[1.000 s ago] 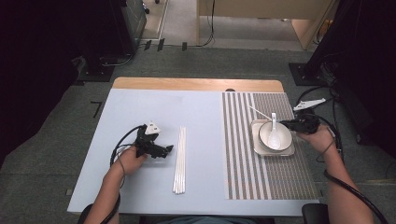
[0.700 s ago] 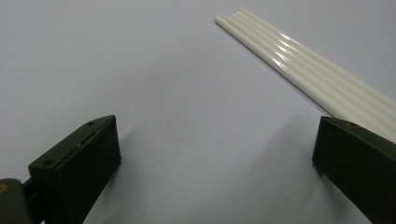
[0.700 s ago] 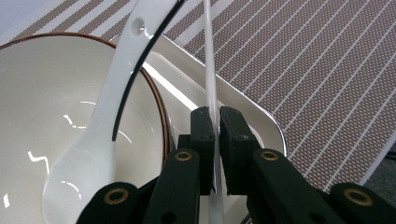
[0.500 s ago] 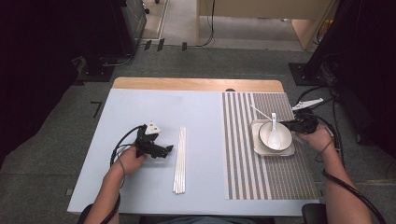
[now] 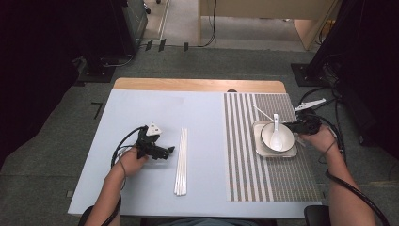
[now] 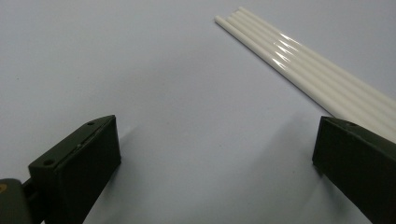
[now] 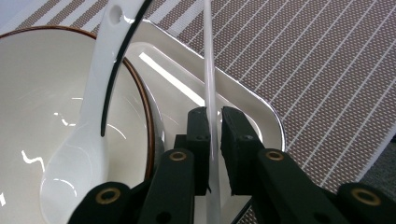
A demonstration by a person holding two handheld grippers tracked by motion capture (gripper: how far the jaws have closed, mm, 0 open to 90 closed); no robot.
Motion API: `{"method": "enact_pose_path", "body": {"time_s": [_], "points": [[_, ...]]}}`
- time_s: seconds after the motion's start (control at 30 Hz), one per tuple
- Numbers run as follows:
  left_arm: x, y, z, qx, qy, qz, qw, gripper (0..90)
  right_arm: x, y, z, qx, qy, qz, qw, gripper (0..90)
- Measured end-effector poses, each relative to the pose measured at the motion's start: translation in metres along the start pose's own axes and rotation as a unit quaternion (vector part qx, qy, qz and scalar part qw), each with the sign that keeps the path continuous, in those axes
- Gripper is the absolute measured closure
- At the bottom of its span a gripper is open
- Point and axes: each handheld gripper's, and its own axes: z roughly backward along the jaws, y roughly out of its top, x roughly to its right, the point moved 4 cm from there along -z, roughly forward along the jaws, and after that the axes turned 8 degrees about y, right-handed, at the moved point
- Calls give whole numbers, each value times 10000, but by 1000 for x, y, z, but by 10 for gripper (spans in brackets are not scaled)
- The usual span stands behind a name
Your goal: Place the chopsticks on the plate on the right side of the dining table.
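Right tongs point(image 7: 214, 140) clamp one white stick point(image 7: 208, 70) just beside the bowl point(image 7: 56, 93).
Left tongs point(image 6: 215, 154) gape wide on the counter point(image 5: 141, 113), the stick bundle point(image 6: 303, 70) by their right jaw.

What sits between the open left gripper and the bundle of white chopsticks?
Nothing visible: only bare pale-blue table separates the left gripper from the white chopsticks, which lie ahead toward its right finger.
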Motion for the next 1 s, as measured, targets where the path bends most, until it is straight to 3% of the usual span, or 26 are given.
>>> {"method": "enact_pose_path", "body": {"time_s": [0.07, 0.23, 0.47, 0.6, 0.77, 1.0], "points": [[0, 0, 0, 0, 0, 1, 10000, 5, 1, 0, 1, 57, -43, -84, 9999, 735], [0, 0, 0, -8, 1, -14, 10000, 5, 1, 2, 4, 99, -126, -83, 9998, 736], [0, 0, 0, 0, 1, 1, 10000, 5, 1, 13, 14, 381, -371, -156, 9985, 736], [0, 0, 0, -1, 2, 0, 10000, 5, 0, 21, 19, 444, -532, -345, 9970, 741], [0, 0, 0, 1, 1, 3, 10000, 5, -6, 33, 27, 671, -710, -468, 9941, 719], [0, 0, 0, 7, 4, 5, 10000, 5, -22, 50, 40, 1038, -1029, -707, 9867, 696]]}}
